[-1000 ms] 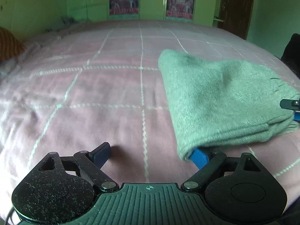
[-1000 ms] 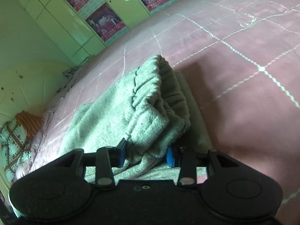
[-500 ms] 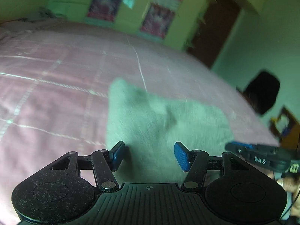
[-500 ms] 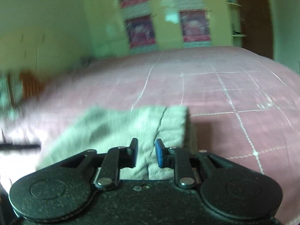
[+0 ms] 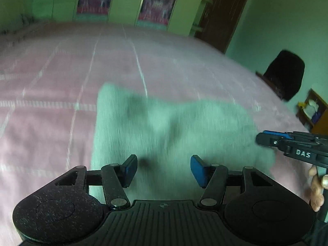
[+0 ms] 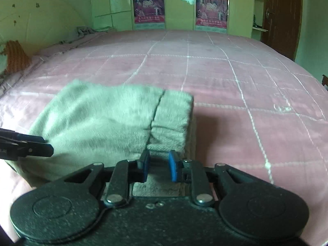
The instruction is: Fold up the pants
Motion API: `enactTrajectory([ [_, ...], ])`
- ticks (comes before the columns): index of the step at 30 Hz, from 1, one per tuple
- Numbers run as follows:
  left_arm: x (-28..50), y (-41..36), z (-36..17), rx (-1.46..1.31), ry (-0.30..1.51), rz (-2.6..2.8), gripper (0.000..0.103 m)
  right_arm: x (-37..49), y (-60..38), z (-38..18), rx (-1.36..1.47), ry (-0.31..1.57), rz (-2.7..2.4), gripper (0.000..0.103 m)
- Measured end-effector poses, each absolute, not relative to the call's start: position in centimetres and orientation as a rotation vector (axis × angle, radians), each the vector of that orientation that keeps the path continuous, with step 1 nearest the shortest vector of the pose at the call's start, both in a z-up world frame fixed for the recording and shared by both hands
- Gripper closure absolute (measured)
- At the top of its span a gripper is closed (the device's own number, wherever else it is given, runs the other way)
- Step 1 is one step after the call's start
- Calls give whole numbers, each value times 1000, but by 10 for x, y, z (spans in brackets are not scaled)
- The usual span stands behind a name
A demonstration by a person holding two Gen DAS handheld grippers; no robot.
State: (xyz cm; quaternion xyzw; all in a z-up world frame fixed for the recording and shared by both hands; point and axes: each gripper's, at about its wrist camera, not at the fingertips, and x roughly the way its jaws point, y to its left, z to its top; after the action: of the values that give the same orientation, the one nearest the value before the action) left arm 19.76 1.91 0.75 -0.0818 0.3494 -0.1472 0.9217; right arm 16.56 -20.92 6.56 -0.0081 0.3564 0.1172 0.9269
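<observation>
The grey-green pants (image 5: 170, 131) lie folded into a thick rectangle on the pink checked bedspread (image 5: 51, 94). My left gripper (image 5: 162, 169) is open and empty, hovering above the near edge of the bundle. My right gripper (image 6: 157, 167) has its jaws narrowly apart with nothing between them, raised above the waistband end of the pants (image 6: 114, 123). The right gripper also shows in the left wrist view (image 5: 287, 143) at the bundle's right edge. The left gripper shows in the right wrist view (image 6: 26, 147) at the bundle's left edge.
The bedspread (image 6: 235, 86) stretches far behind and to both sides of the pants. A wardrobe with two posters (image 6: 180, 6) and a dark door (image 6: 280, 16) stand behind the bed. A black chair (image 5: 285, 73) and a wooden shelf (image 5: 313, 110) stand off the bed's right side.
Both grippers let go of the pants and lifted away from the bed. The left jaws narrowed from wide open; the right jaws closed to a small gap. The bundle lies flat.
</observation>
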Motion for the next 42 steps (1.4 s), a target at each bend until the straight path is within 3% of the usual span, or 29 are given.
enactTrajectory([
  [5, 250, 8, 15, -136, 722, -273, 44, 191, -204, 91, 7, 619, 257, 81],
  [8, 280, -7, -21, -51, 880, -272, 41, 221, -195, 77, -31, 669, 248, 78],
  [10, 284, -14, -26, 6, 875, -274, 38, 240, -194, 50, -72, 782, 220, 76],
  [14, 255, -11, 3, -29, 746, -283, 38, 229, -200, 63, -46, 737, 231, 73],
  [18, 243, -10, -28, 23, 801, -255, 37, 192, -208, 78, -18, 610, 272, 65],
  [21, 234, -17, -17, 64, 784, -239, 37, 198, -197, 45, -104, 730, 269, 53],
  [25, 195, -5, 5, -17, 661, -260, 37, 181, -208, 68, 9, 678, 252, 52],
  [28, 191, -5, -23, 39, 762, -219, 37, 154, -213, 75, 20, 604, 268, 46],
  [32, 182, -6, -20, 65, 748, -194, 36, 158, -220, 39, 70, 730, 254, 47],
  [35, 162, 0, -6, -2, 672, -216, 36, 151, -225, 61, 119, 681, 226, 56],
  [38, 169, 0, -31, 37, 786, -198, 34, 135, -230, 66, 155, 621, 243, 55],
  [40, 168, 2, -30, 25, 773, -189, 34, 143, -225, 40, 113, 751, 225, 53],
  [42, 161, 3, -22, 4, 743, -190, 34, 143, -233, 39, 198, 742, 218, 53],
])
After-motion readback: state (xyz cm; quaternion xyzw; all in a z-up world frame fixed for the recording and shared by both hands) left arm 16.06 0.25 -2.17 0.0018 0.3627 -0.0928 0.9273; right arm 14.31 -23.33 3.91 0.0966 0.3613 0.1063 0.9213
